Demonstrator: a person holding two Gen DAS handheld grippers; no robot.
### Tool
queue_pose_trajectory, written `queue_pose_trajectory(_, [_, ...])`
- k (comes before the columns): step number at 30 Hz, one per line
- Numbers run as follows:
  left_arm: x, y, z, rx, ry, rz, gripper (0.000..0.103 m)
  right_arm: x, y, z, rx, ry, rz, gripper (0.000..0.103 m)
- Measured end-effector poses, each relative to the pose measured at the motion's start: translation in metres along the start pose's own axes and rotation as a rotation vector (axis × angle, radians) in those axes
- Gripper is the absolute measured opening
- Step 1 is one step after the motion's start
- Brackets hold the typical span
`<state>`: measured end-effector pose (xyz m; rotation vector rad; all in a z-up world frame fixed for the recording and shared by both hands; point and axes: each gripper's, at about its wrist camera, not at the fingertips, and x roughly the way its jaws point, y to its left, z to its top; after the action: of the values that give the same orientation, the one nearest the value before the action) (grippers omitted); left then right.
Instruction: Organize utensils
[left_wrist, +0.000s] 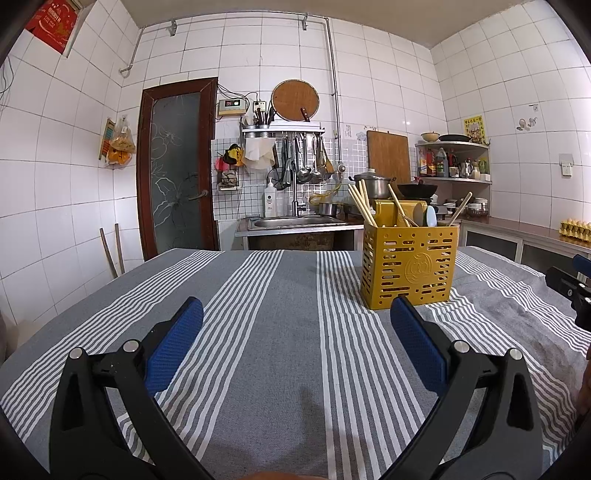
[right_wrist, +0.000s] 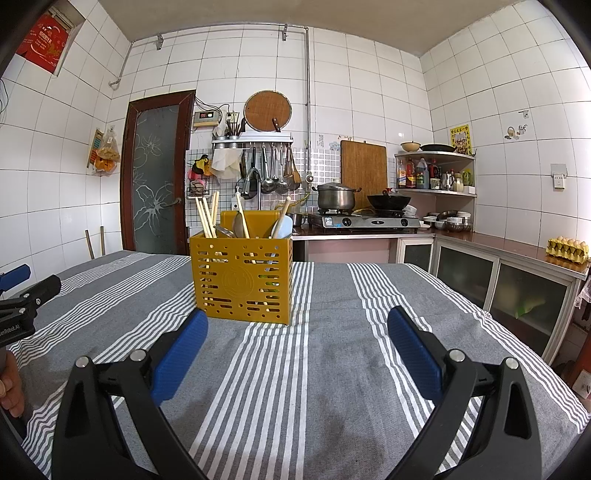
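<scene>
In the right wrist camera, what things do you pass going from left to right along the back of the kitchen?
Dark brown wooden door with frosted glass → yellow perforated plastic utensil holder → steel lidded cooking pot → black wok → corner shelf with bottles → yellow egg tray.

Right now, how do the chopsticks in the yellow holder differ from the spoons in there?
The chopsticks are thin pale sticks bunched at the left end of the yellow utensil holder, leaning and fanned apart. The spoons sit toward the middle and right with broad bowls pointing up: one looks metallic, while another is pale blue-white. The chopsticks rise a little higher above the rim. Both kinds stand in the holder with their lower ends hidden behind its perforated wall.
</scene>
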<state>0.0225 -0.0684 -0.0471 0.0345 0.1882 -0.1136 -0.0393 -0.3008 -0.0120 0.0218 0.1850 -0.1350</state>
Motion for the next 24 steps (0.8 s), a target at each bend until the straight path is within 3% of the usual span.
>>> queue_pose_trajectory(24, [-0.0015, 0.0006, 0.0027, -0.001, 0.002, 0.003, 0.098, 0.0002, 0.0001, -0.0003, 0.0, -0.001, 0.0, 0.096])
